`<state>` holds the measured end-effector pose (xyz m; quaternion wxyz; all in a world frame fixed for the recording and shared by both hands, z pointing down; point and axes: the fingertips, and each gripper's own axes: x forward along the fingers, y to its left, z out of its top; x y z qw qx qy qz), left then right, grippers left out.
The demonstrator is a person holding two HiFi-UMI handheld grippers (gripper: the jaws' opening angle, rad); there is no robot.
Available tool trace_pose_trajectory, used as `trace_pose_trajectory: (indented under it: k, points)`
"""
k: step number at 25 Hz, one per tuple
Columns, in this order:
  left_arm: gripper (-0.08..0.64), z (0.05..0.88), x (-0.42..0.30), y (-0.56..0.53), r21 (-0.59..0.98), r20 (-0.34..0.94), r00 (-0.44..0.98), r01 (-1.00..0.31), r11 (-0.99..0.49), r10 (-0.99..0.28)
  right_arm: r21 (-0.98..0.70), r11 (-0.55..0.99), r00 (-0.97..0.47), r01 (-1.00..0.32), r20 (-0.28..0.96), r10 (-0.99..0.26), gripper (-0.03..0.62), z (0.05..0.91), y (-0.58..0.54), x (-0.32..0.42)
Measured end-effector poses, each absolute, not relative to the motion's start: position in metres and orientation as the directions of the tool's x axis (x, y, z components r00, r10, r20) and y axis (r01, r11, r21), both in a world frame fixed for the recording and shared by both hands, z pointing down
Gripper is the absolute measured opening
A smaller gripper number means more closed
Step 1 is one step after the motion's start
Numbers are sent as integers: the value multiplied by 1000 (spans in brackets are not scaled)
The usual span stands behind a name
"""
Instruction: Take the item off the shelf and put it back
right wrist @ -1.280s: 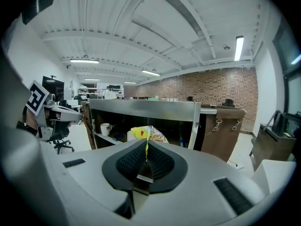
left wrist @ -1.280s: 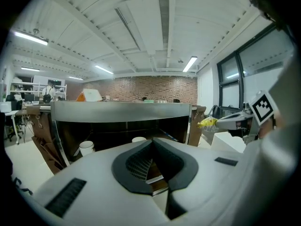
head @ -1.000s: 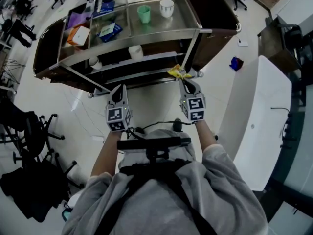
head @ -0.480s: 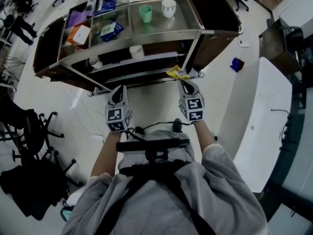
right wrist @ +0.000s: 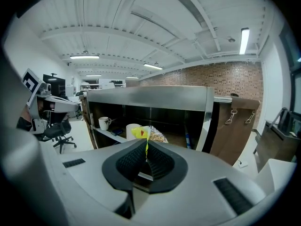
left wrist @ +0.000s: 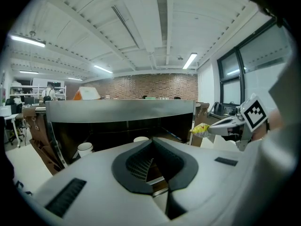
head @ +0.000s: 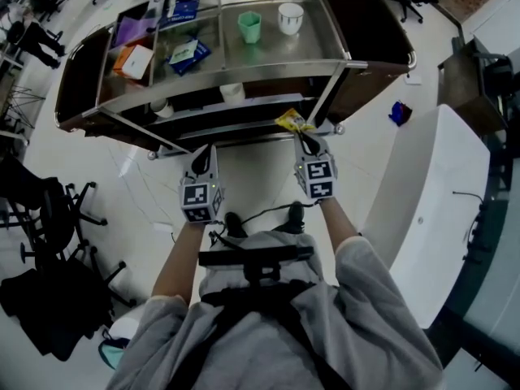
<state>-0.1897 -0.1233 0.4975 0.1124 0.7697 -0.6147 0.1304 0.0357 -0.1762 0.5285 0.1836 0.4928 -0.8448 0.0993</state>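
A steel cart with several shelves stands in front of me. My right gripper is shut on one edge of a yellow snack packet, which it holds in the air at the cart's front right post, level with the lower shelves. In the right gripper view the yellow packet sticks up from between the closed pads, and the left gripper view shows the packet from the side. My left gripper hovers before the cart's front, shut with nothing in it; its pads meet.
The top shelf carries a green cup, a white cup, a blue packet and an orange-and-white box. White cups stand on the middle shelf. A white table is at the right, office chairs at the left.
My right gripper has edged slightly forward and down toward the cart with the packet still in it. The left gripper has hardly moved.
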Motion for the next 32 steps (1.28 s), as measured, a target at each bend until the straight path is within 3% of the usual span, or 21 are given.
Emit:
trace_pose_trajectory:
  k: [32]
  points:
    - [6, 642, -126, -247, 30, 421, 266, -960, -280, -867, 113, 471, -385, -875, 426, -818, 11, 675, -367, 8]
